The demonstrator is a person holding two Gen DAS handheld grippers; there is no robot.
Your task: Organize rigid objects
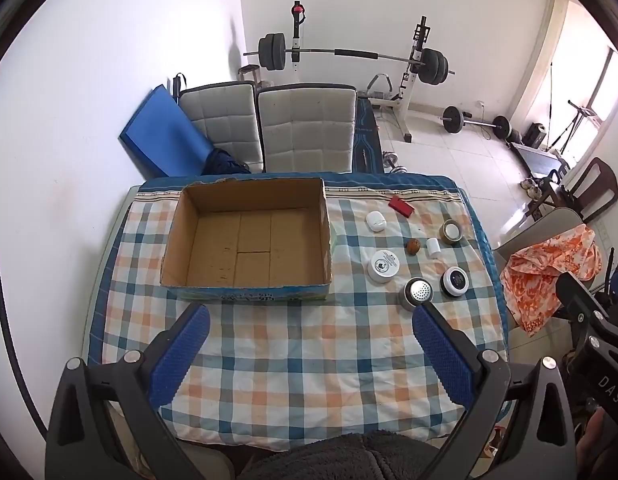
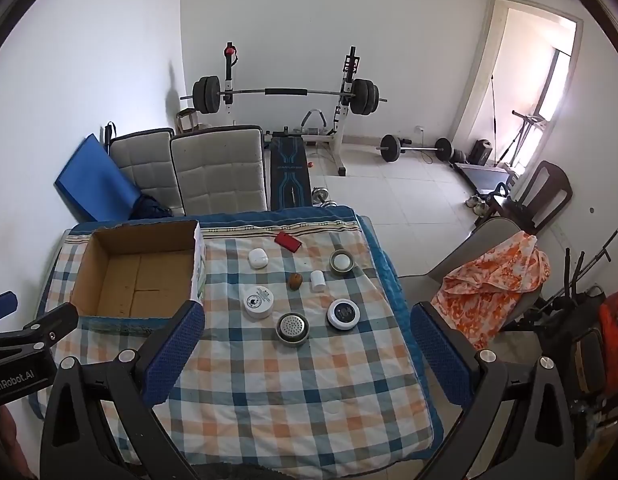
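An empty cardboard box point(image 1: 245, 240) point(image 2: 137, 276) sits on the left of the checked tablecloth. To its right lie small objects: a red block point(image 1: 401, 205) point(image 2: 288, 242), a white case point(image 1: 375, 221) point(image 2: 257, 258), a brown nut point(image 1: 413, 247) point(image 2: 295, 281), a small white cylinder point(image 1: 433, 247) point(image 2: 318, 280), a metal-rimmed lid point(image 1: 452, 232) point(image 2: 342, 262), a white jar point(image 1: 384, 266) point(image 2: 257, 301), a perforated metal cap point(image 1: 417, 293) point(image 2: 293, 329) and a black-and-white disc point(image 1: 454, 280) point(image 2: 343, 313). My left gripper point(image 1: 309, 320) and right gripper point(image 2: 307, 316) are open, empty, above the table's near side.
Two grey padded chairs point(image 1: 305, 128) stand behind the table. A chair with orange cloth point(image 2: 497, 284) stands to the right. A barbell rack point(image 2: 285, 96), a weight bench and loose weights fill the floor behind.
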